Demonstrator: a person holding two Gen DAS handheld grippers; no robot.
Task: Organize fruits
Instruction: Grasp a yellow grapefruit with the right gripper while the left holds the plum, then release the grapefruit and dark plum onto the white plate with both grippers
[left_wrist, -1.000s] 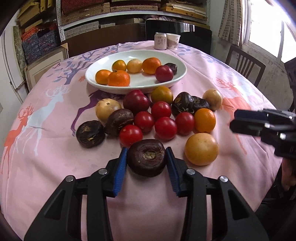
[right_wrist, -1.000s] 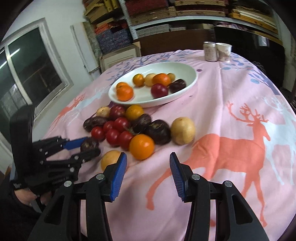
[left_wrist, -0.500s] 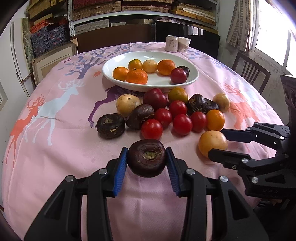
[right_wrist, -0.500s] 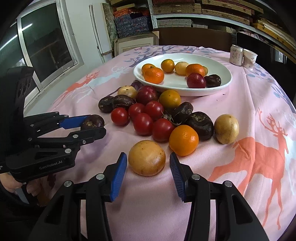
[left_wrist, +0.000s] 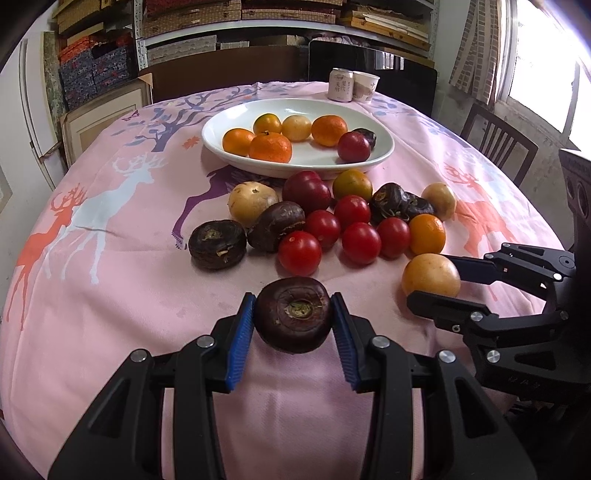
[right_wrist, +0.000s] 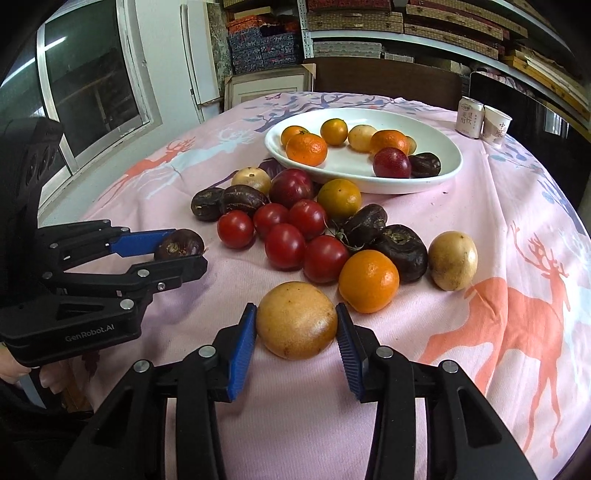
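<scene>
Right gripper (right_wrist: 296, 330) moved in, jaws just closed on yellow fruit (right_wrist: 296, 319), left gripper (left_wrist: 293, 326) angled down, clamping dark fruit (left_wrist: 293, 314)

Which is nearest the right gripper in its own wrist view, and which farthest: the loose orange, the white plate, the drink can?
From the right gripper, nearest first:
1. Loose orange, just beyond its right fingertip.
2. White plate, mid-table behind the fruit pile.
3. Drink can, far right edge, beside a paper cup.
</scene>
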